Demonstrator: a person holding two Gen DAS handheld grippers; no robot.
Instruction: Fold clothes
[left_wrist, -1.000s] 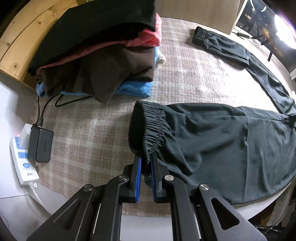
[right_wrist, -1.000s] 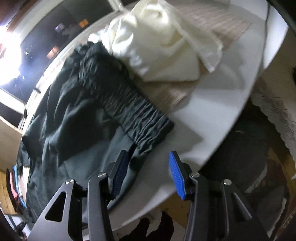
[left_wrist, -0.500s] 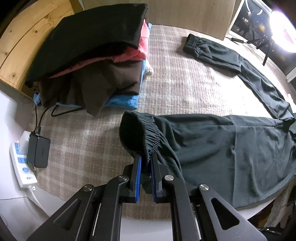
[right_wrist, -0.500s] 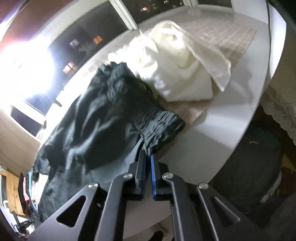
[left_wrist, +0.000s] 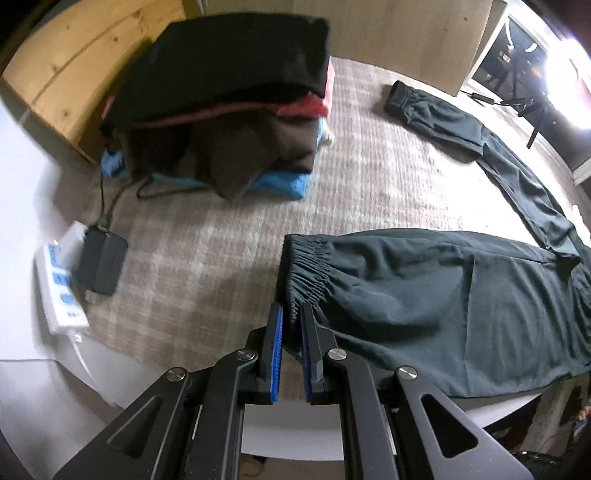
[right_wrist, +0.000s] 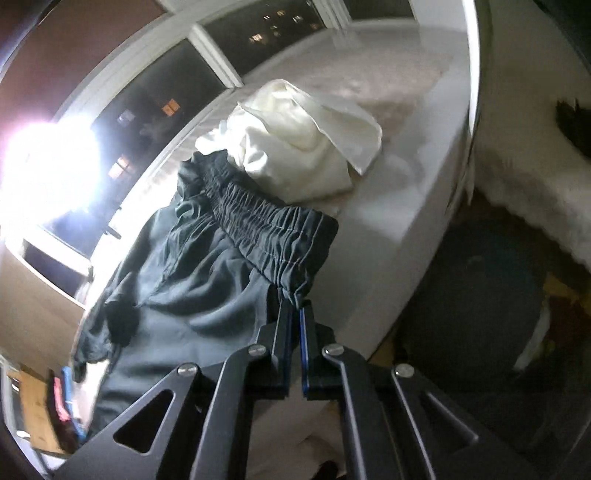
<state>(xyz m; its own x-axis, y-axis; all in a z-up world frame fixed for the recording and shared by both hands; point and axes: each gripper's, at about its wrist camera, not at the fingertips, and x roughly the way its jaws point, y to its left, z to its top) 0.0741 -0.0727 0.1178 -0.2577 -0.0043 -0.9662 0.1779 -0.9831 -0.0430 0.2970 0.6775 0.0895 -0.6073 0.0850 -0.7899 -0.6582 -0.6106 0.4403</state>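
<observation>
Left wrist: trousers (left_wrist: 424, 302) cuff pinched between jaws.

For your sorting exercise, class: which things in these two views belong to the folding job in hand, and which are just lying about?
In the job:
- dark trousers
- left tongs, shut on a trouser cuff
- right tongs, shut on the waistband

Lying about:
- stack of folded clothes
- cream garment
- power strip
- black adapter
- checked cloth

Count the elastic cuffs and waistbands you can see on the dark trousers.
3: one cuff lies far across the mat, one cuff is in the left gripper, and the waistband is in the right gripper.
</observation>
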